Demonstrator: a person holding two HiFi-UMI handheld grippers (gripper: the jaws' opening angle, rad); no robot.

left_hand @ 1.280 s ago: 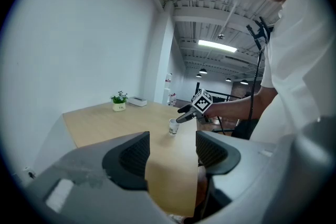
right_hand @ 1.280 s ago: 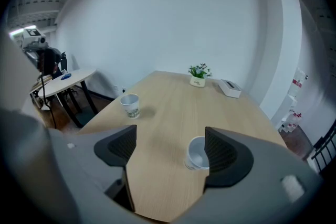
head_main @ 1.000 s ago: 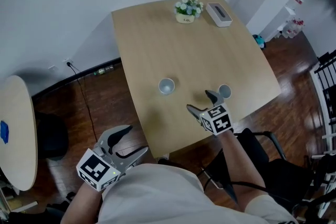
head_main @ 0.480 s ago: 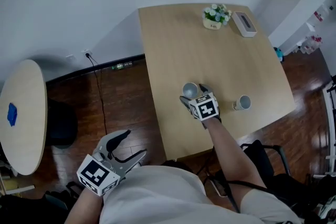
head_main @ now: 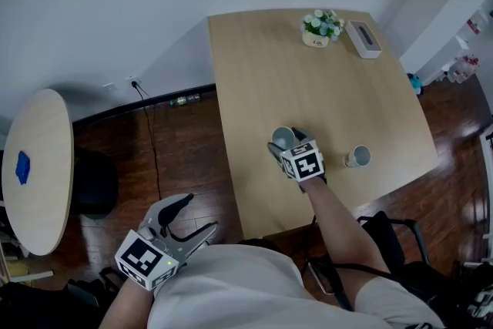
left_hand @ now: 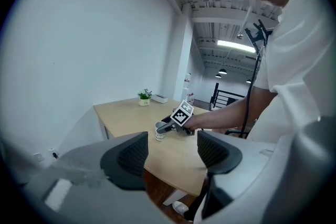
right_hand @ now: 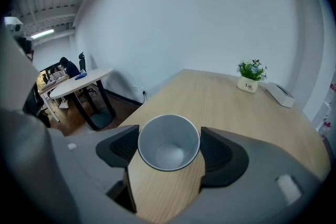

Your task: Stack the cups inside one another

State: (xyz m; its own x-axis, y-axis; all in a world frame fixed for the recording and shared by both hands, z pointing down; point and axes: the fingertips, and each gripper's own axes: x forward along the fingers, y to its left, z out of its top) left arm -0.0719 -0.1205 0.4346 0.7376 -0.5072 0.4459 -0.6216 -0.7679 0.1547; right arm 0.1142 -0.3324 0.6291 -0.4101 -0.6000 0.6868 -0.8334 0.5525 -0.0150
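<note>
One cup (right_hand: 169,136) stands upright between my right gripper's (right_hand: 169,148) parted jaws, ungripped, while my left gripper (left_hand: 173,150) hangs released.

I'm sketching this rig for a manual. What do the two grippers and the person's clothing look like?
The left gripper and right gripper have pale grey bodies, dark ribbed jaws and a white cube with black square markers. The shirt is white, short-sleeved.

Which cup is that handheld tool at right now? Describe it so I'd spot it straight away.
Start at the wooden table with the small plant at its far end. Toward the near edge is the cup, grey and open-topped, the left one of two. It alone stands between the fingers of the right gripper; the other cup sits by itself to its right.
</note>
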